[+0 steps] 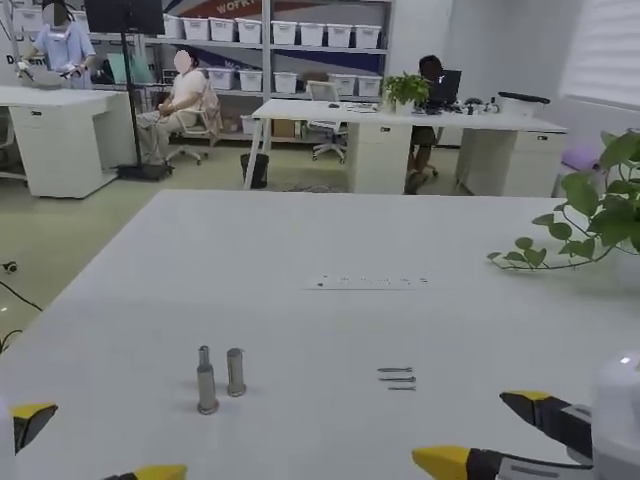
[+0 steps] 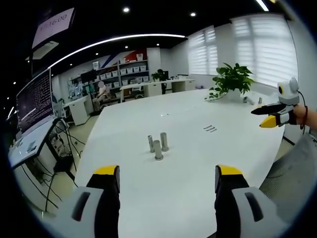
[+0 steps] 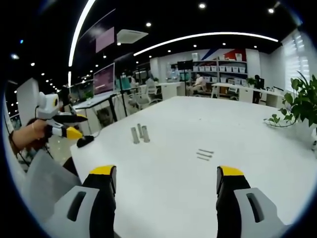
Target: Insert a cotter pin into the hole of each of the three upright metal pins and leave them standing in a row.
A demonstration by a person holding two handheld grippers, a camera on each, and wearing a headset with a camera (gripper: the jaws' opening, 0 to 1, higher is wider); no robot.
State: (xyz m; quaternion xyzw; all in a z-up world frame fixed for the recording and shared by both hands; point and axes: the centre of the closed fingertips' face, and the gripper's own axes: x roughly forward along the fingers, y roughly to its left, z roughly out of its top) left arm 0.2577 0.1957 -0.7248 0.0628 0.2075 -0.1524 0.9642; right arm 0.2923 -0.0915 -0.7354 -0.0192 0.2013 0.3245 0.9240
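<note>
At the table front edge, left gripper and right gripper gape empty; metal pins and cotter pins sit well apart.

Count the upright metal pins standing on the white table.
3 grey cylindrical metal pins, clustered on the white table: in the left gripper view, one nearest, one behind-left, one behind-right.

Noted on left tongs and right tongs: black jaws, yellow tip caps, grey bodies with slotted recesses. One grey sleeve covers the arm behind the left tongs.
</note>
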